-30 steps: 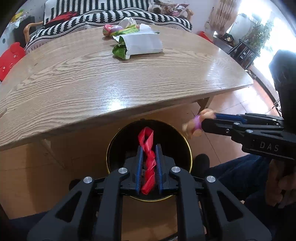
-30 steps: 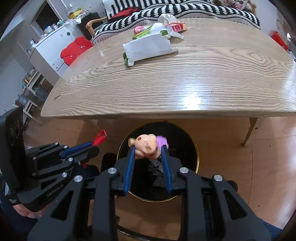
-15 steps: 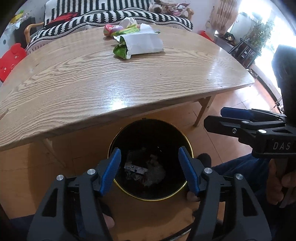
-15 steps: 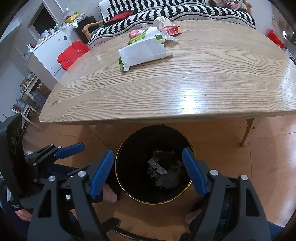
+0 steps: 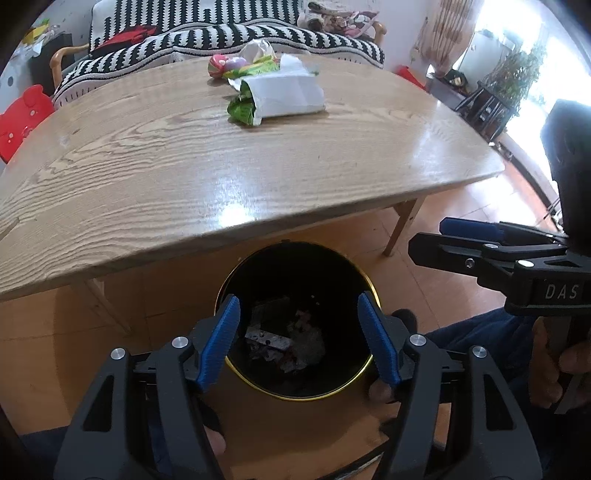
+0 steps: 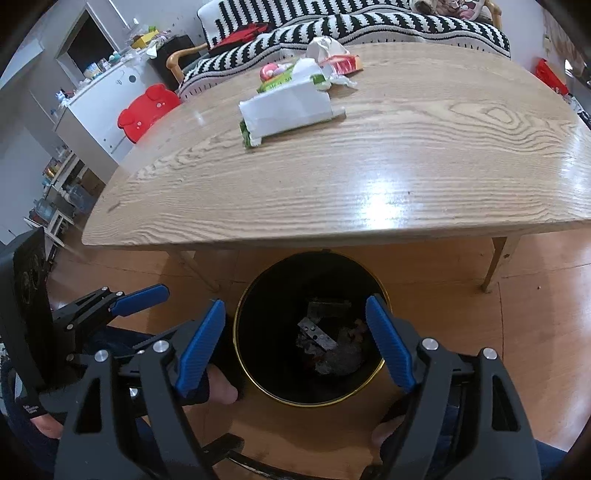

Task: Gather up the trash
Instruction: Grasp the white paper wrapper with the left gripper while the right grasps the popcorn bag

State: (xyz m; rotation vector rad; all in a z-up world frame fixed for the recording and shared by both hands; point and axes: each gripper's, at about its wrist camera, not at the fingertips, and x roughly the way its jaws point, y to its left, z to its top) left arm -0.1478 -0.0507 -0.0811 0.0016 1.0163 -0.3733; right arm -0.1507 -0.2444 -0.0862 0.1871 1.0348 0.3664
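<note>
- The wooden table (image 5: pixel 207 158) fills the upper half of both views, its near edge curving just above the bin.
- A striped sofa (image 5: pixel 221 33) runs along the table's far edge.
- A white cabinet (image 6: pixel 107 99) stands off the table's far left corner, with a red bear-shaped chair (image 6: pixel 147 110) beside it.
- The black bin (image 5: pixel 236 288) with a gold rim stands on the orange floor, partly tucked under the table's near edge. Trash lies at its bottom: a grey perforated strip (image 6: pixel 317 334) among crumpled scraps.
- The left gripper (image 5: pixel 299 339) hangs above the bin with its blue-padded jaws spread wide, one pad over each side of the rim, and nothing between them.
- The right gripper (image 6: pixel 295 339) hangs beside it over the same bin, jaws likewise spread wide and holding nothing.
- More trash sits near the table's far edge, well apart from both tools: a white paper packet (image 5: pixel 284 96) with a green wrapper (image 5: pixel 242 109) poking out of its near end.
- Behind the packet, touching or nearly so, lie a pink ball-like item (image 5: pixel 218 66), a crumpled white paper (image 6: pixel 325 48) and a small red-and-white pack (image 6: pixel 343 66).
</note>
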